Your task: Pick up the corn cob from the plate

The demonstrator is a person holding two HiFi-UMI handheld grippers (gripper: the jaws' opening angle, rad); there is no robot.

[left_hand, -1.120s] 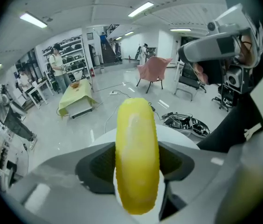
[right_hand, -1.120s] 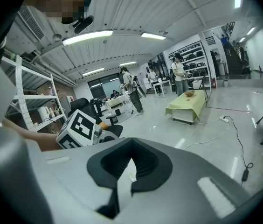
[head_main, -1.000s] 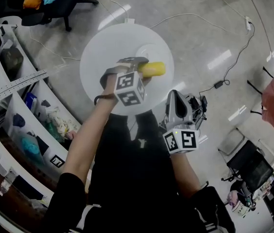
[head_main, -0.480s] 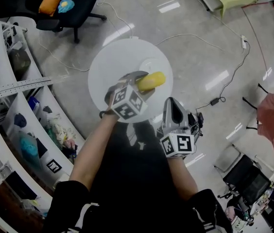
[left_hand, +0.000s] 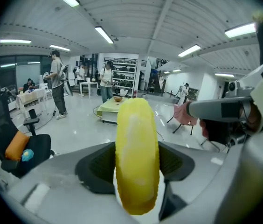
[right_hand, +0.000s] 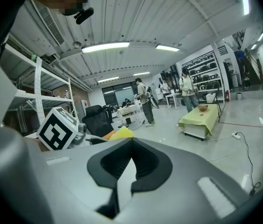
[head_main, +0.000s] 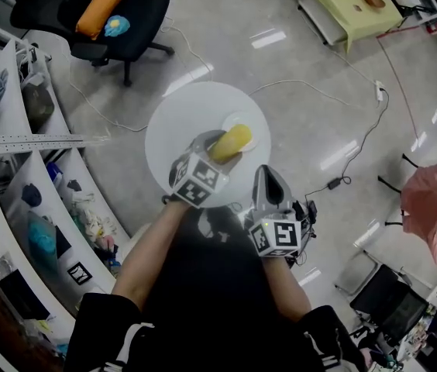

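The yellow corn cob (head_main: 232,141) hangs above the round white table (head_main: 176,126), just in front of the small white plate (head_main: 248,135). My left gripper (head_main: 214,147) is shut on it. In the left gripper view the corn cob (left_hand: 136,167) stands upright between the dark pads (left_hand: 96,164), filling the gap. My right gripper (head_main: 265,175) sits close to the right of the left one, nearer my body, and holds nothing. Its jaws meet in the right gripper view (right_hand: 130,158), where the cob's tip (right_hand: 121,133) shows just beyond them.
A shelf rack (head_main: 17,169) lines the left side. A black office chair with an orange cushion (head_main: 114,10) stands behind the table. A low green table (head_main: 350,2) is at the far right, cables (head_main: 358,142) cross the floor, and a pink-draped chair (head_main: 424,208) is at right.
Both grippers have risen, and the table looks smaller below them. The left gripper has rolled, so the cob it carries now tilts more upright.
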